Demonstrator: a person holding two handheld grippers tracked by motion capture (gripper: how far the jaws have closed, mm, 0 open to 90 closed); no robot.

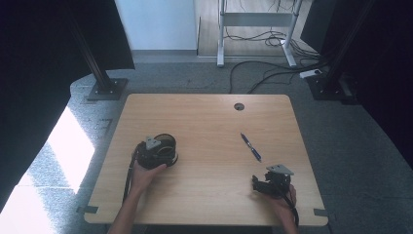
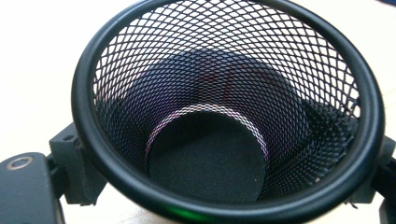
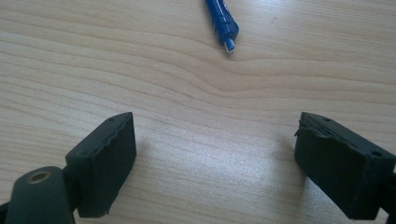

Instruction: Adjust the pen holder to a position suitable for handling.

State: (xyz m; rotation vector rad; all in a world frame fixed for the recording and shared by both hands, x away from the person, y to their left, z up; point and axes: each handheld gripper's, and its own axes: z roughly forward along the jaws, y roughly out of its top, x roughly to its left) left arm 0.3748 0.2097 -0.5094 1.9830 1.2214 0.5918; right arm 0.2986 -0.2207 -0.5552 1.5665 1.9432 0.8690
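Black mesh cup (image 2: 224, 116), centre-left, sits clamped between our left gripper's (image 1: 155, 151) jaws; our right gripper (image 3: 215, 154), jaws wide and empty, should straddle the blue pen (image 3: 223, 21) squarely.

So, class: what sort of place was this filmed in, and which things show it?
Probably a lab or recording room: a bare wooden table on grey carpet, loose cables on the floor behind it, and black metal stands at the sides.
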